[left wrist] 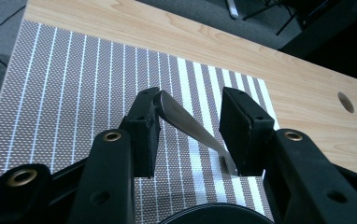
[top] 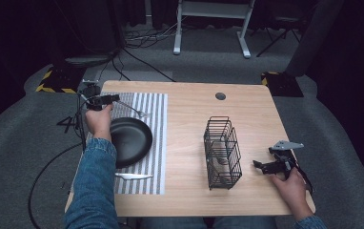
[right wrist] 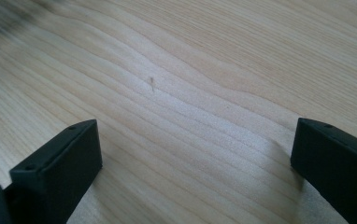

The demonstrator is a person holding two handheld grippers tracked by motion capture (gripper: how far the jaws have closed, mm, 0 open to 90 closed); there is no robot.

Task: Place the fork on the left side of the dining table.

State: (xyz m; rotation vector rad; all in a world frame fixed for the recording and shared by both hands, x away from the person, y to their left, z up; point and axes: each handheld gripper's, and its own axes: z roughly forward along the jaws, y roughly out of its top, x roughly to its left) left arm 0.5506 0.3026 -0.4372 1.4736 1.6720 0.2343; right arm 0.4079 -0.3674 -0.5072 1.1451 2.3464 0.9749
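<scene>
Left tool (left wrist: 189, 135), upper left of the high view, stands half open around the fork (left wrist: 193, 128) on the striped mat (left wrist: 64, 84), apparently just setting it down; next, lift clear, while right tool (right wrist: 190, 172) rests wide open.

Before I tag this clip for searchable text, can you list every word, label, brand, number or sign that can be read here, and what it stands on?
None: no readable text in any view.
The striped placemat, black plate, fork, knife, wire basket and wooden table carry no lettering.
The yellow-and-black hazard stripes on the floor are a pattern only, without words.
</scene>
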